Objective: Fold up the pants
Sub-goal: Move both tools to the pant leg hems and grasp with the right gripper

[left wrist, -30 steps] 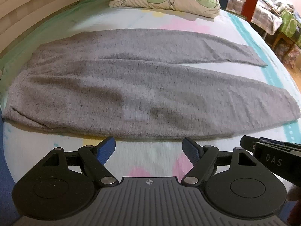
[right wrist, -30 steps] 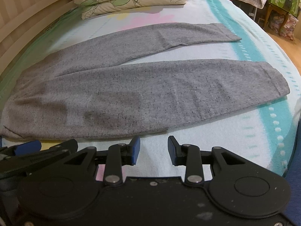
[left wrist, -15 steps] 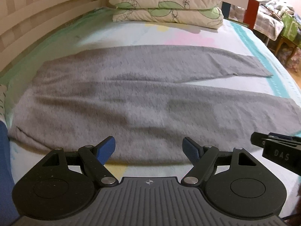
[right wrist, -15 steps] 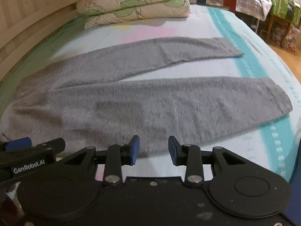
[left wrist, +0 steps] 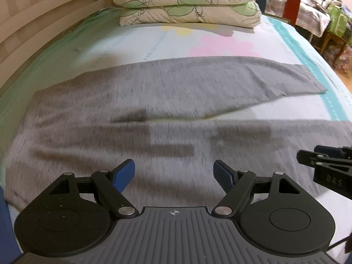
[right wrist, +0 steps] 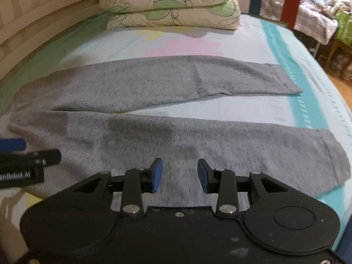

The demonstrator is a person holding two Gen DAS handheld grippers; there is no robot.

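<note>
- A pair of grey knit pants [left wrist: 136,118] [right wrist: 167,136] is seen spread flat on the bed [left wrist: 136,41] [right wrist: 312,118], lengthwise across it, with the waist toward the side bordered by the white slatted bed frame [left wrist: 44,22].
- The two legs are laid apart in a narrow V: the far leg [right wrist: 176,79] is stretched toward the stacked pillows [left wrist: 189,0] [right wrist: 171,6], the near leg [right wrist: 242,147] toward the bed's near edge.
- Both leg cuffs are found over the teal stripe of the bedsheet, near the bed's open side.
- A strip of pale bedsheet is exposed between the legs, widening toward the cuffs.
- The left gripper [left wrist: 173,173] is held above the near leg's upper part, its blue-padded fingers [left wrist: 125,173] spread wide, with nothing clamped between them.
- The right gripper [right wrist: 180,175] is held above the near leg further toward the cuff; its jaws are set moderately apart, and only fabric below is seen through the gap, none of it pinched.
- Each gripper's tip is caught at the edge of the other's view, side by side above the near leg.
- Whether either gripper's fingertips touch the fabric cannot be told.
- Much of the fabric in the left wrist view is blurred.
</note>
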